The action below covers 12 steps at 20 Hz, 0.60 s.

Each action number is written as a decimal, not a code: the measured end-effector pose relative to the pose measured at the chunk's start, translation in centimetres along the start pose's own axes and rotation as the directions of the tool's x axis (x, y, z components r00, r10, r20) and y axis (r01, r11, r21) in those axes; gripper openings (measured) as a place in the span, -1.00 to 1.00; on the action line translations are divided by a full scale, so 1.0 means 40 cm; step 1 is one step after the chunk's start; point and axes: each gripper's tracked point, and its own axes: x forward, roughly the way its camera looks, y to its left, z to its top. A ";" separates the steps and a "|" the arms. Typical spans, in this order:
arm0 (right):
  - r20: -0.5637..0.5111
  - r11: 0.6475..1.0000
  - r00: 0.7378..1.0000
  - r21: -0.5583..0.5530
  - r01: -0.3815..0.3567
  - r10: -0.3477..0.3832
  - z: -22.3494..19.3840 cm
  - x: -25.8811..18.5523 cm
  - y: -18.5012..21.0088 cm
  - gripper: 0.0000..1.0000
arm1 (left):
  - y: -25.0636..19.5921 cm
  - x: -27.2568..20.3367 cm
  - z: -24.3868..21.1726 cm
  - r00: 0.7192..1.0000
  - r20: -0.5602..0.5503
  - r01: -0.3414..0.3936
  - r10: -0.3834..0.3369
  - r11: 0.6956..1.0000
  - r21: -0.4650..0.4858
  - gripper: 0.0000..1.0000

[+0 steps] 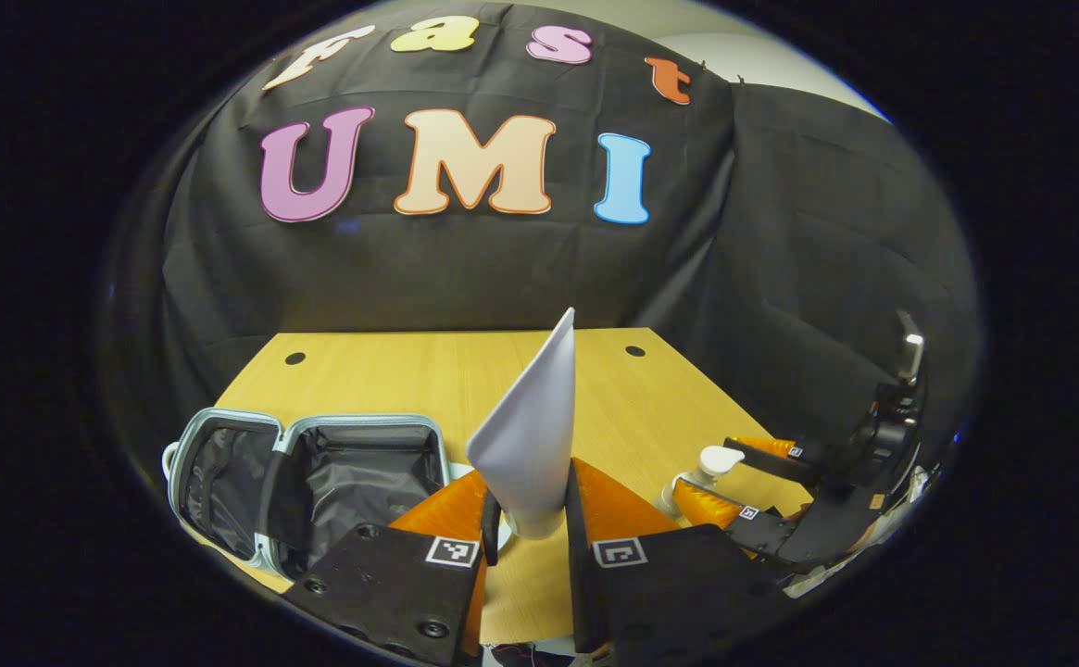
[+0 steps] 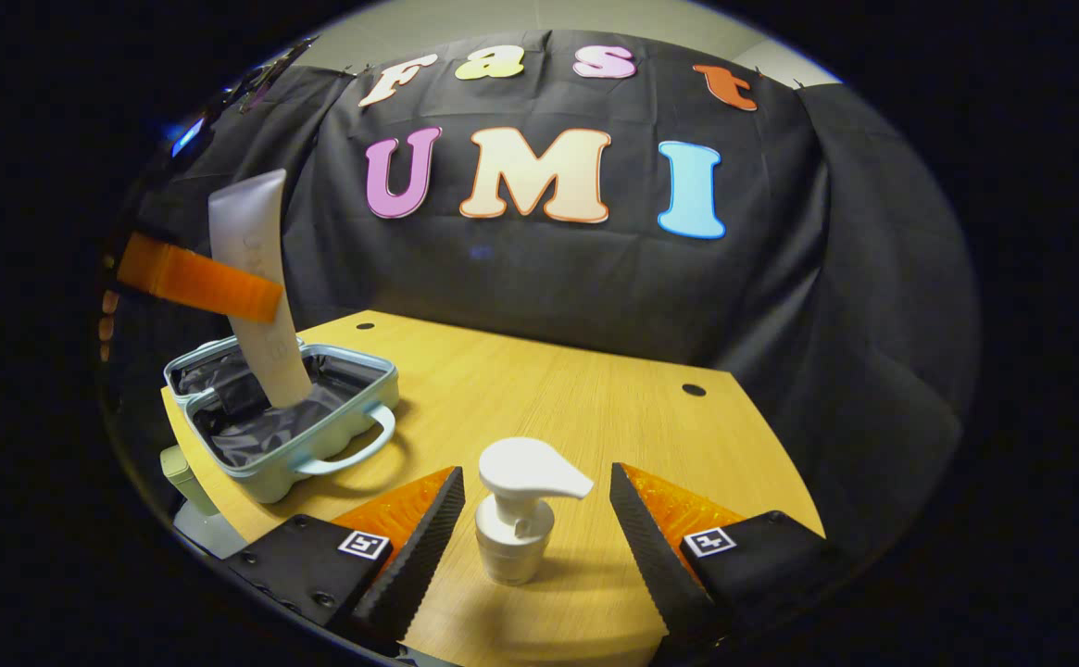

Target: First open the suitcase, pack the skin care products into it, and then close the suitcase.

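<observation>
My left gripper (image 1: pixel 528 519) is shut on a white squeeze tube (image 1: pixel 532 435), held upright above the table. From the right gripper view the same tube (image 2: pixel 257 296) hangs over the open suitcase (image 2: pixel 284 417), gripped by the left gripper (image 2: pixel 196 278). The pale blue suitcase (image 1: pixel 307 482) lies open with a dark lining at the lower left of the left gripper view. A white pump bottle (image 2: pixel 516 519) stands on the table between the fingers of my open right gripper (image 2: pixel 534 528), apart from both. In the left gripper view the pump bottle (image 1: pixel 701 477) sits by the right gripper (image 1: pixel 761 482).
The wooden table (image 2: pixel 576 398) has two round cable holes near its back edge. Black cloth walls close in behind and to the right. A pale object (image 2: pixel 189 505) stands beside the table's left edge below the suitcase.
</observation>
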 end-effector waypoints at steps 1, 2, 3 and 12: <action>-0.015 1.000 1.000 0.003 -0.015 0.015 -0.020 0.008 0.010 0.98 | 0.007 -0.008 0.003 1.000 0.003 -0.009 0.009 1.000 -0.001 -0.40; -0.029 0.999 0.999 0.008 -0.031 0.032 -0.037 0.014 0.020 1.00 | 0.015 -0.013 0.002 1.000 0.002 -0.015 0.015 1.000 -0.002 -0.39; -0.041 0.999 0.998 0.006 -0.041 0.042 -0.052 0.021 0.027 0.97 | 0.020 -0.020 0.001 1.000 0.003 -0.022 0.022 1.000 -0.005 -0.41; -0.080 0.993 0.990 0.036 -0.114 0.117 -0.067 0.031 0.050 0.16 | 0.069 -0.066 -0.018 0.994 -0.008 -0.111 0.111 0.994 -0.020 -0.44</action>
